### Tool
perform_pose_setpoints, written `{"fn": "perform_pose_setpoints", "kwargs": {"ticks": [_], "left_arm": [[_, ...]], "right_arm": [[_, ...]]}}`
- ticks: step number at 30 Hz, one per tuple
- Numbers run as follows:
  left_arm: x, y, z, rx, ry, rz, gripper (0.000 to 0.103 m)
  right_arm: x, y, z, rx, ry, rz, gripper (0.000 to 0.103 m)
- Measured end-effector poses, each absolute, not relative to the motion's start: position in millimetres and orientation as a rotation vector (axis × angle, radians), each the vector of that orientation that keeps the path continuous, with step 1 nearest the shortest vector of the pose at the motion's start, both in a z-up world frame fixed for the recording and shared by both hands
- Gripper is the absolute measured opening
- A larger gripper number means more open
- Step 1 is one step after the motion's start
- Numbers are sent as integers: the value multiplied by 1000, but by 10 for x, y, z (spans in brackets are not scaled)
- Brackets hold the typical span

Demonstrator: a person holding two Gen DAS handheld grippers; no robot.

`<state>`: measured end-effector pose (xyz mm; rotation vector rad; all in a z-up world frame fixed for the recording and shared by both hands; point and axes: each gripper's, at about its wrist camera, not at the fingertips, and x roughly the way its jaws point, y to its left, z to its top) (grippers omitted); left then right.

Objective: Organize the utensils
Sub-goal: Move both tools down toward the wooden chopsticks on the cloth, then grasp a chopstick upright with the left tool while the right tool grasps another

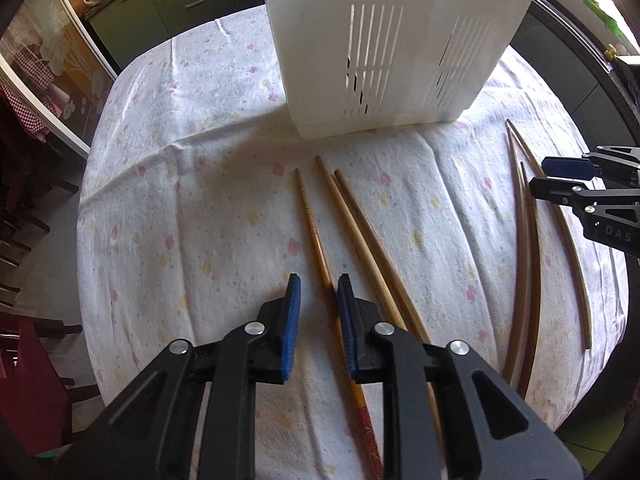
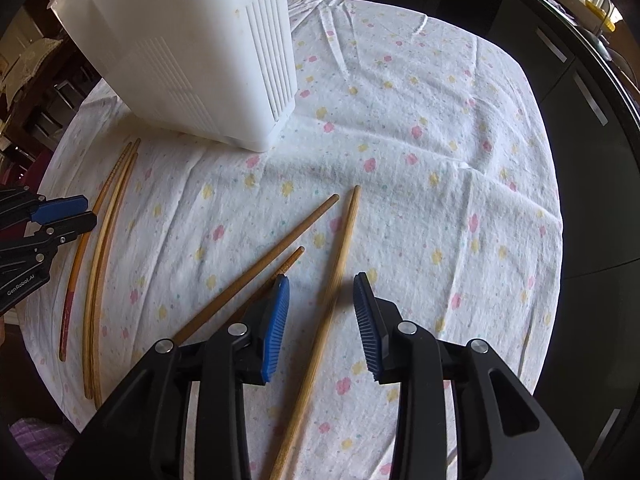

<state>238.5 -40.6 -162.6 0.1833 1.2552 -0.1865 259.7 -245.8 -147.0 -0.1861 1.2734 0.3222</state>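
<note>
Six wooden chopsticks lie on the flowered tablecloth (image 1: pixel 200 200) in front of a white slotted plastic utensil holder (image 1: pixel 384 48), which also shows in the right wrist view (image 2: pixel 192 52). My left gripper (image 1: pixel 318 288) is open, low over the cloth, with an orange chopstick (image 1: pixel 316 236) running between its jaws. Two pale chopsticks (image 1: pixel 368 232) lie just right of it. My right gripper (image 2: pixel 322 284) is open, its jaws on either side of a light chopstick (image 2: pixel 340 264). Two darker chopsticks (image 2: pixel 256 272) lie to its left. Neither gripper holds anything.
The other three chopsticks (image 1: pixel 524 240) lie at the right in the left wrist view, where the right gripper (image 1: pixel 552 178) shows. The left gripper (image 2: pixel 76 212) shows at the left edge of the right wrist view. Green cabinets (image 1: pixel 180 0) stand behind the round table.
</note>
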Motion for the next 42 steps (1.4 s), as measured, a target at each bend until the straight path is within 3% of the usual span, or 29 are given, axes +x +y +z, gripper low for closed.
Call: {"fn": "perform_pose_setpoints", "kwargs": {"ticks": [7,9,10,11,20,42], "left_arm": [[2406,-387,-1631,181,1249,-197,7],[2396,-386,-1598,175,1239,-206,6],[2386,-378,-1564,170,1227,-208,6],[2370,-364,-1519,165,1212,-209,7],[2178,-222,-1012,136,1088,-231,6],[1697,-355,-35,141,890,-340,6]], "right_arm": [[2627,-2455,-1479,-197,1283,322,34],[2626,-2464,-1476,-191,1275,319,26],[2621,-2483,-1468,-181,1271,312,9],[2620,-2508,-1464,-160,1273,311,8],[2368,-2820,-1263,-42,1184,328,7],[1468,-3007,65,103,798,417,7]]}}
